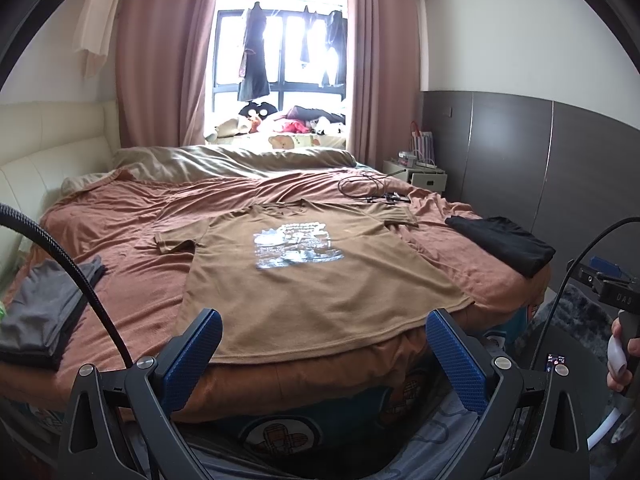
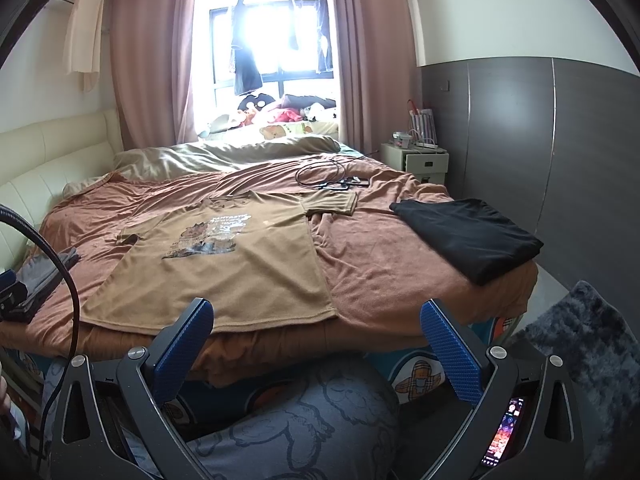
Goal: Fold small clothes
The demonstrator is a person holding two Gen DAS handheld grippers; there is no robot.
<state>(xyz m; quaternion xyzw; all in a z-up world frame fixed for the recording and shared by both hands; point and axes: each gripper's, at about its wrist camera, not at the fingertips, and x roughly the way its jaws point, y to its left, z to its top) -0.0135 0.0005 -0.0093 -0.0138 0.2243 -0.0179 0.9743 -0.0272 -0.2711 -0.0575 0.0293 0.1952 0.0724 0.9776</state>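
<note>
Daylight pours through a window [image 1: 280, 52] with pink curtains [image 1: 160, 60] at the far end of a bedroom, where clothes hang against the glass. Most of the room is taken up by a bed [image 1: 120, 216] covered in a rust-brown blanket, with a cream padded headboard [image 1: 52, 148] along its left side. A brown t-shirt [image 1: 304, 280] with a pale printed picture on the chest lies spread flat on the blanket, sleeves out, collar toward the window and hem reaching the near edge of the bed. A folded grey garment [image 1: 44, 312] rests near the bed's left edge, and a folded black garment [image 2: 468, 236] sits well apart on the right side. Beyond the shirt's collar, a black cable [image 2: 324, 176] lies coiled on the blanket. A small white nightstand [image 2: 420, 156] stands by the dark wall panels. The left gripper [image 1: 324, 328] hangs just short of the shirt's hem with its blue-padded fingers spread wide, holding nothing. The right gripper [image 2: 316, 320] is likewise spread wide and empty, near the shirt's right bottom corner.
</note>
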